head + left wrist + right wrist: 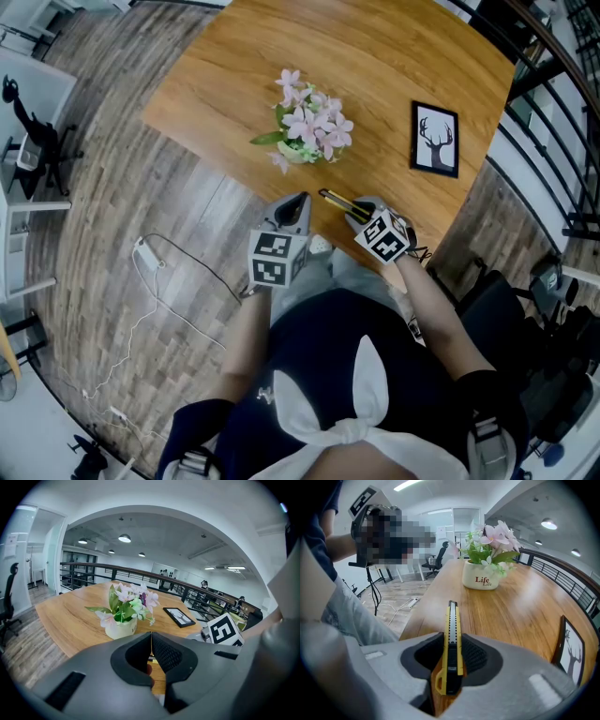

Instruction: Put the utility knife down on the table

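Note:
A yellow and black utility knife [452,639] sits between the jaws of my right gripper [452,645], its wide face up and its tip pointing out over the wooden table [520,606]. Both pads press on its sides. In the head view the knife [337,201] sticks out of the right gripper [361,212] over the table's near edge [412,239]. Whether it touches the wood I cannot tell. My left gripper [298,202] hangs just off that edge to the left. Its jaws meet at the tips with nothing between them in the left gripper view [151,637].
A white pot of pink flowers [305,131] stands in the middle of the table, and a black-framed deer picture [435,139] lies to its right. A white cable and power strip [150,253] trail over the floor on the left. Railings run behind the table.

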The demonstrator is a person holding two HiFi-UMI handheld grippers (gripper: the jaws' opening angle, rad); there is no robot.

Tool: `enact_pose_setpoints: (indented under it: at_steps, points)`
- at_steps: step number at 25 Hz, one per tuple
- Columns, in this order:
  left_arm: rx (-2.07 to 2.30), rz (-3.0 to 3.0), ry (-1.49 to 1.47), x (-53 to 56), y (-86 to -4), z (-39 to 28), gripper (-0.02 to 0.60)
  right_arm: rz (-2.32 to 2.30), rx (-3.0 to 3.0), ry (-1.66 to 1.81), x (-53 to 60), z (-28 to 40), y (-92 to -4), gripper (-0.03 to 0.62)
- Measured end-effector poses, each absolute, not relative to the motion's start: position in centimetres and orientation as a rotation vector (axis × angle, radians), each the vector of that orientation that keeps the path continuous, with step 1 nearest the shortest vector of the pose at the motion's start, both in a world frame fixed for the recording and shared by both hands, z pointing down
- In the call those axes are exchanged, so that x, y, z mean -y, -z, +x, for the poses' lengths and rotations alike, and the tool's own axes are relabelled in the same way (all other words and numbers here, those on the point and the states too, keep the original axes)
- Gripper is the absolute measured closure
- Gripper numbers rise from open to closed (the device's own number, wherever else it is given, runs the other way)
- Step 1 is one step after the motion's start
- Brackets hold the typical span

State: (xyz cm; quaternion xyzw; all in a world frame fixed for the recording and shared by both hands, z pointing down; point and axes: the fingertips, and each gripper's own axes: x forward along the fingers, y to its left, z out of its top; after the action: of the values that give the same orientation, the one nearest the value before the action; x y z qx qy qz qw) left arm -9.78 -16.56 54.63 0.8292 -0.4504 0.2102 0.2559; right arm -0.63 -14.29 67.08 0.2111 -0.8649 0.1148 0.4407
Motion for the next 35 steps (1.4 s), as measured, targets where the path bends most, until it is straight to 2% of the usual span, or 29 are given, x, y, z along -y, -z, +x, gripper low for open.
enact_pose_setpoints:
  at_steps: [13, 21, 35]
  points:
    - [1.223, 2.256, -0.559, 16.7, -54.5, -9.5, 0.561, 0.537, 2.148, -0.315, 14.2, -0.5, -67.1, 0.455]
    - [1.231, 2.271, -0.558, 16.9, -54.0, -9.5, 0.561, 0.666, 2.243, -0.398, 15.3, -0.1, -64.3, 0.456]
    - [1.228, 2.311, -0.549, 17.2, -52.5, -9.0, 0.561, 0.834, 2.409, -0.249, 16.5, 0.0, -55.9, 0.557]
